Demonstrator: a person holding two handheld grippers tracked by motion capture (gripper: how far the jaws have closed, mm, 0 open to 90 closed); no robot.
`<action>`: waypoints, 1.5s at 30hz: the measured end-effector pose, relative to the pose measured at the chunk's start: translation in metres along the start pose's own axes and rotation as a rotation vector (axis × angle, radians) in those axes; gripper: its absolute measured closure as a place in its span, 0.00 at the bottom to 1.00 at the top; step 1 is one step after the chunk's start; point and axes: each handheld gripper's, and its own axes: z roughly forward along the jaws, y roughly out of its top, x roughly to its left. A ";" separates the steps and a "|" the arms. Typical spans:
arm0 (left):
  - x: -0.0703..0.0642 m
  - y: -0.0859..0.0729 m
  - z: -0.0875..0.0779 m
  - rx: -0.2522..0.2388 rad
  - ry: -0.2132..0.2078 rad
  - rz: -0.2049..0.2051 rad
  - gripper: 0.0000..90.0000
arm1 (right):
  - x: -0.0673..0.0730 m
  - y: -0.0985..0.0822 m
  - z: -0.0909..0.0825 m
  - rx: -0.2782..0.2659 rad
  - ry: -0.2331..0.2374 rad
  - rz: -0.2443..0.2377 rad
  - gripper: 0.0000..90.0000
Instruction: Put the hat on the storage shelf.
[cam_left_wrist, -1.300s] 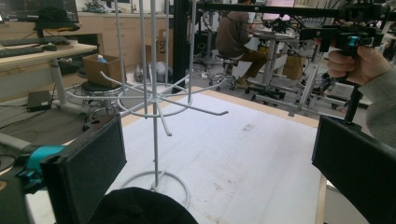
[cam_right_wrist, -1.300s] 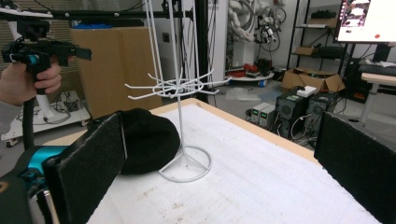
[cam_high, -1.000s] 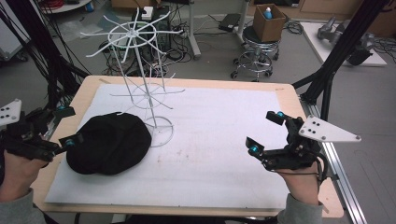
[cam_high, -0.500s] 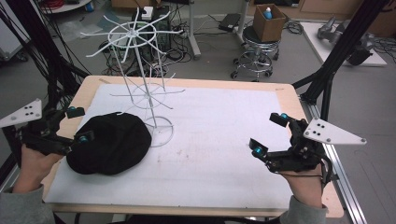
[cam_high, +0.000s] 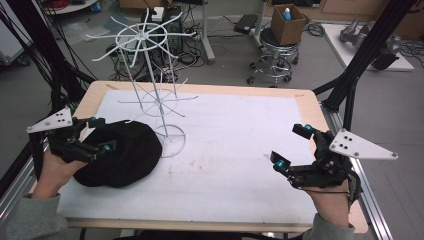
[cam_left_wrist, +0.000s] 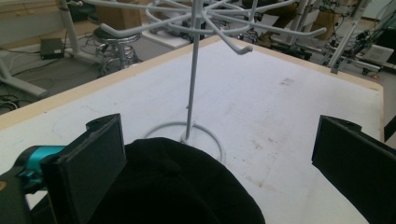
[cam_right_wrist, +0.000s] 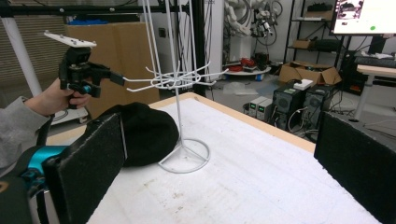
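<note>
Left tool (cam_high: 97, 135) poised over a black knitted cap (cam_high: 122, 152) beside a white wire rack (cam_high: 155, 95); right tool (cam_high: 292, 147) held off to the side.

At the left of the white-covered wooden worktop (cam_high: 240, 135), the left tool hangs over the near-left edge of the soft black cap, its jaws spread wide with the cap's crown between and below them in the left gripper view; contact cannot be told. The cap lies flat, its right edge just beside the rack's round wire base (cam_high: 172, 140). Well apart at the right edge, the right tool hovers with jaws wide apart, gripping nothing.
</note>
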 end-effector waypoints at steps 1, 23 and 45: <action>0.000 -0.001 0.003 0.007 0.000 -0.002 0.03 | 0.000 0.000 0.000 0.001 -0.001 -0.002 0.01; 0.015 -0.016 0.039 0.103 0.032 -0.027 0.03 | 0.004 -0.004 -0.007 0.026 -0.013 0.003 0.01; 0.024 -0.037 0.061 0.220 0.115 0.004 0.05 | 0.005 -0.006 -0.002 0.053 -0.003 -0.006 0.01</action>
